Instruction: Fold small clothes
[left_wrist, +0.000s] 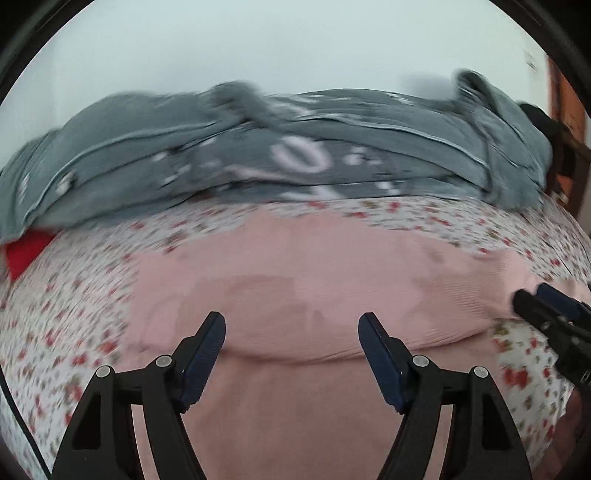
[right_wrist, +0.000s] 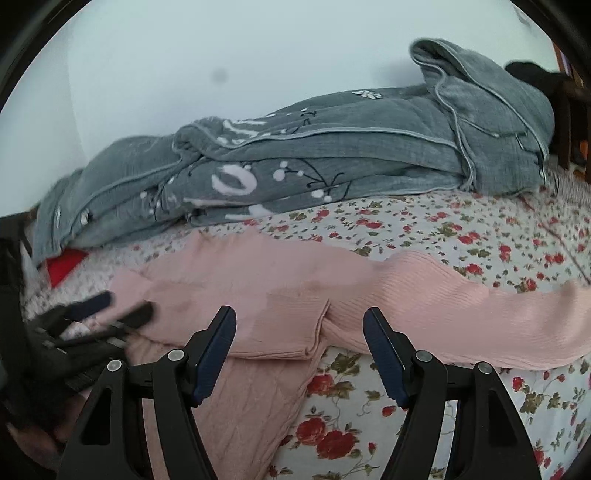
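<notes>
A pink ribbed knit garment (left_wrist: 295, 295) lies spread on the flowered bedsheet (left_wrist: 74, 295); it also shows in the right wrist view (right_wrist: 258, 288), with a sleeve (right_wrist: 480, 314) stretching to the right. My left gripper (left_wrist: 291, 332) is open and empty just above the garment's folded edge. My right gripper (right_wrist: 299, 328) is open and empty over the fold where body and sleeve meet. Each gripper shows in the other's view, the right one (left_wrist: 532, 299) at the garment's right edge, the left one (right_wrist: 118, 306) over its left part, with jaws apart.
A grey quilt (right_wrist: 295, 166) with white flower print lies bunched along the back of the bed against a pale wall. A red item (right_wrist: 64, 264) sticks out under its left end. Dark wooden furniture (left_wrist: 569, 147) stands at the far right. The bedsheet (right_wrist: 443, 236) stretches right.
</notes>
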